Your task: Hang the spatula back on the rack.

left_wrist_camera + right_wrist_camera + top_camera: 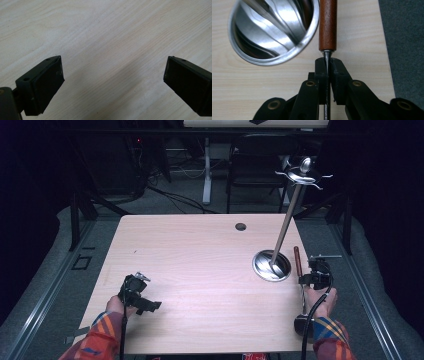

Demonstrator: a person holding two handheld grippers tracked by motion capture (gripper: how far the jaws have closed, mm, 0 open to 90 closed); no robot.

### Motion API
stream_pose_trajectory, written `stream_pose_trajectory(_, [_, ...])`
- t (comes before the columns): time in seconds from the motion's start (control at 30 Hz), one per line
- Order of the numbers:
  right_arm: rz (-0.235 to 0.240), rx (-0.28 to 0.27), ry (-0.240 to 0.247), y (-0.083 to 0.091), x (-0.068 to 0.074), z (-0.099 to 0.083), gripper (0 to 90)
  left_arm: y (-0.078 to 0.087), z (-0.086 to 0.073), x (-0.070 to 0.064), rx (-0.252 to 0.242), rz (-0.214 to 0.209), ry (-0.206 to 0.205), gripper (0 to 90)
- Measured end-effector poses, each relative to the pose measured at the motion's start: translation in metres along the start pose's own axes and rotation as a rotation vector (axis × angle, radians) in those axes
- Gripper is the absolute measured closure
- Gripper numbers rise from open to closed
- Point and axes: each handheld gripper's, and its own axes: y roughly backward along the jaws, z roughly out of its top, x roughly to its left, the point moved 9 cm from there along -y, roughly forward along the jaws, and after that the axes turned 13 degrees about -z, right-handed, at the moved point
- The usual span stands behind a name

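Note:
A utensil with a brown wooden handle [297, 259] [327, 25] and a thin metal shaft lies along the table's right edge, its dark head [301, 324] by the person's right wrist. My right gripper [313, 279] [327, 63] is shut on the shaft just below the handle. Just left of the handle is a shiny metal stand with a round dish base [262, 266] [274, 32]. Its slanted pole [287, 217] is topped with hooks [303, 174]. My left gripper [140, 295] [112, 75] rests low over bare wood at the front left, jaws wide apart with nothing between them.
The light wooden table [200, 250] has a small round cable hole [240, 226] near its far edge. A dark chair [257, 165] and desk legs stand beyond it. Grey carpet [407, 37] lies just past the table's right edge.

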Motion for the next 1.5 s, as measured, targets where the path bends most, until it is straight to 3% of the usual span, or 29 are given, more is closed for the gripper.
stream_pose_trajectory(0.1, [0.02,-0.019,-0.008,0.008,0.0,0.003,84.3,0.0,0.001,-0.002,-0.007,-0.005,0.002,2.6])
stream_pose_trajectory(0.13, [0.046,-0.052,-0.029,0.016,0.002,0.006,84.4,0.0,0.001,-0.002,-0.006,-0.003,0.001,2.6])
stream_pose_trajectory(0.27, [0.079,-0.104,-0.011,0.031,0.006,0.011,84.4,0.001,0.002,-0.001,-0.017,0.003,-0.001,2.6])
stream_pose_trajectory(0.33, [0.071,-0.117,-0.008,0.034,0.006,0.011,84.4,0.002,0.002,-0.001,-0.018,0.003,0.001,2.6])
stream_pose_trajectory(0.47, [0.102,-0.161,-0.014,0.047,0.007,0.013,84.4,0.001,0.003,-0.002,-0.021,0.002,0.003,2.6])
stream_pose_trajectory(0.63, [0.106,-0.176,-0.02,0.052,0.004,0.013,84.5,-0.001,0.003,-0.002,-0.011,-0.004,0.002,2.5])
stream_pose_trajectory(0.7, [0.11,-0.175,0.004,0.056,0.004,0.013,84.5,0.0,0.003,-0.002,-0.015,-0.002,-0.002,2.5])
stream_pose_trajectory(0.87, [0.138,-0.246,0.053,0.079,0.008,0.015,84.5,-0.001,0.004,-0.001,-0.01,-0.003,0.0,2.5])
stream_pose_trajectory(1.07, [0.161,-0.315,0.076,0.097,0.01,0.016,84.5,-0.005,0.008,-0.004,-0.004,-0.008,-0.012,2.4])
stream_pose_trajectory(1.23, [0.169,-0.339,0.091,0.106,0.011,0.016,84.5,-0.006,0.01,-0.004,-0.005,-0.01,-0.018,2.3])
stream_pose_trajectory(1.3, [0.172,-0.355,0.104,0.111,0.012,0.017,84.6,-0.006,0.009,-0.003,-0.003,-0.01,-0.018,2.2])
stream_pose_trajectory(1.33, [0.163,-0.394,0.123,0.117,0.014,0.019,84.6,-0.005,0.01,-0.003,-0.011,-0.013,-0.019,2.1])
stream_pose_trajectory(1.5, [0.172,-0.432,0.148,0.128,0.019,0.018,84.4,-0.003,0.012,-0.005,-0.019,-0.012,-0.024,2.0])
